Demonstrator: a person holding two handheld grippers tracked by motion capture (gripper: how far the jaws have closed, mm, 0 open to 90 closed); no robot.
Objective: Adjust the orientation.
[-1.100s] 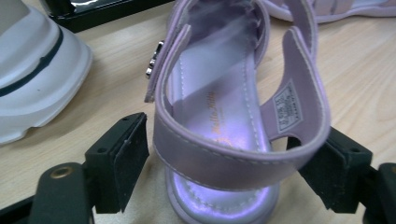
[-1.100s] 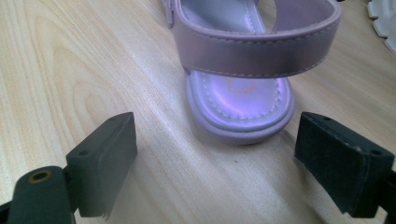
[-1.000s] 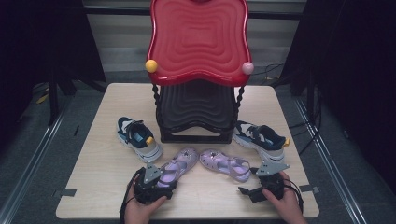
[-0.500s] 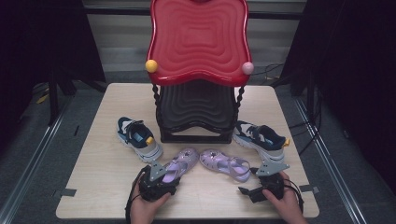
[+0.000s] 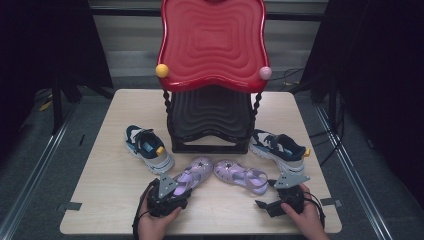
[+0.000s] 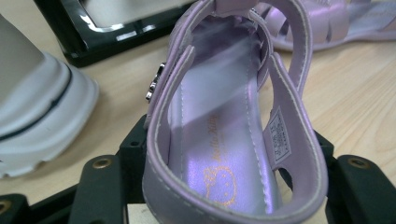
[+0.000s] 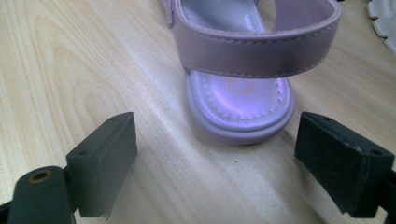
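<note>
From above, two purple sandals lie toe to toe at the front of the counter (image 5: 115, 200), before a black and red rack (image 5: 212, 100) with a sneaker (image 5: 148, 147) on its left and another sneaker (image 5: 278, 148) on its right. The left gripper (image 5: 172, 187) sits at the heel of the left sandal (image 5: 192, 172); the right gripper (image 5: 265, 204) lies just short of the right sandal (image 5: 240, 175).

In the left gripper view, the left sandal's heel (image 6: 233, 154) sits between the black fingers (image 6: 100, 186), which have just been closing and now press on both sides of it.

In the right gripper view, the fingers (image 7: 105, 158) stand wide apart, the right sandal's heel (image 7: 243, 107) just ahead, untouched.
</note>
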